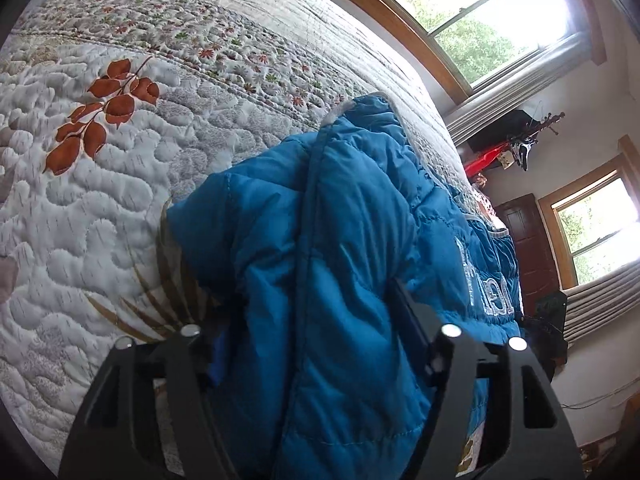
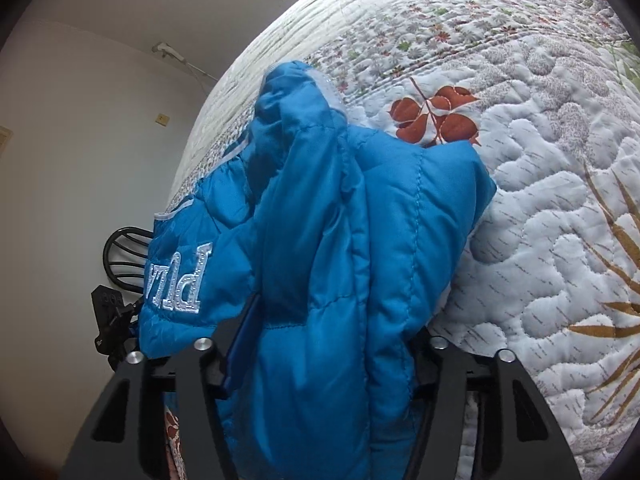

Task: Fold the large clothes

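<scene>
A blue quilted puffer jacket (image 1: 320,220) with white embroidered letters lies bunched on a quilted bedspread (image 1: 100,200). My left gripper (image 1: 316,320) is shut on a thick fold of the jacket, which fills the space between its black fingers. In the right wrist view the same jacket (image 2: 340,220) is bunched up, and my right gripper (image 2: 324,344) is shut on another thick fold of it. The fingertips are hidden by the fabric in both views.
The bedspread (image 2: 540,200) is white with red leaf and floral patterns. Windows (image 1: 480,12) with wooden frames, a dark door (image 1: 528,240) and a red item on a shelf stand beyond the bed. A black chair (image 2: 124,256) stands by the white wall.
</scene>
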